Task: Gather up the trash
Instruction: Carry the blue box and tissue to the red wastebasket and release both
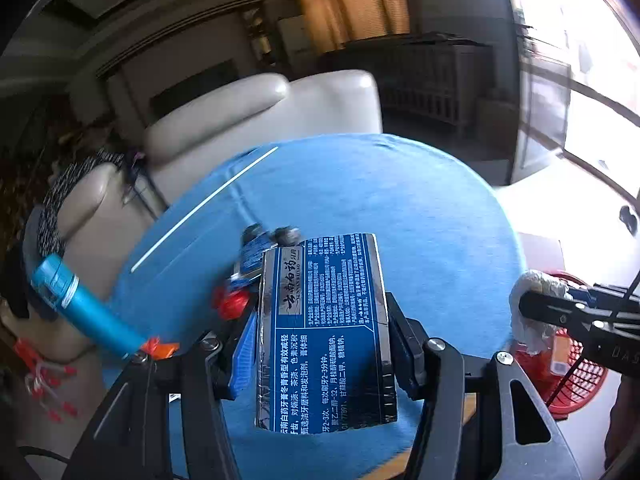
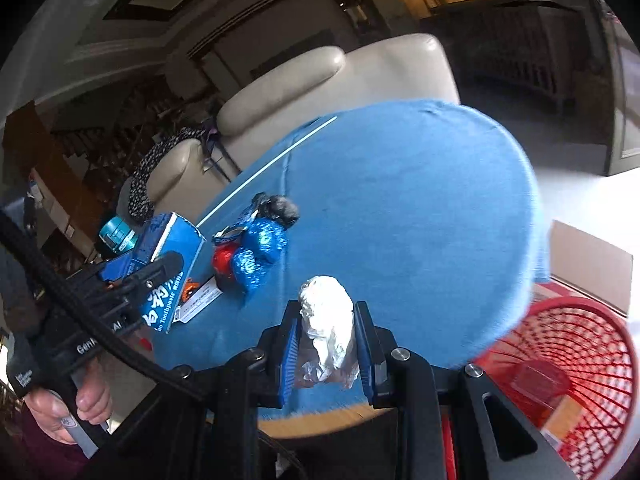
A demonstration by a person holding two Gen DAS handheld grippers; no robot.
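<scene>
My left gripper (image 1: pixel 325 340) is shut on a blue toothpaste box (image 1: pixel 328 320), held above the round table with the blue cloth (image 1: pixel 420 208). The right wrist view shows that box (image 2: pixel 176 240) and the left gripper (image 2: pixel 156 276) at the left. My right gripper (image 2: pixel 328 344) is shut on a crumpled white wad (image 2: pixel 326 312), which also shows at the right in the left wrist view, wad (image 1: pixel 534 286) and gripper (image 1: pixel 536 312). On the cloth lie blue foil wrappers (image 2: pixel 260 252), a red wrapper (image 2: pixel 224 264) and a dark scrap (image 2: pixel 278 208).
A red mesh basket (image 2: pixel 580 344) stands on the floor at the table's right, with a cardboard box (image 2: pixel 588 264) behind it. A cream sofa (image 2: pixel 320 88) lies beyond the table. A teal bottle (image 1: pixel 80 304) is at the left. A hand (image 2: pixel 68 412) grips the left handle.
</scene>
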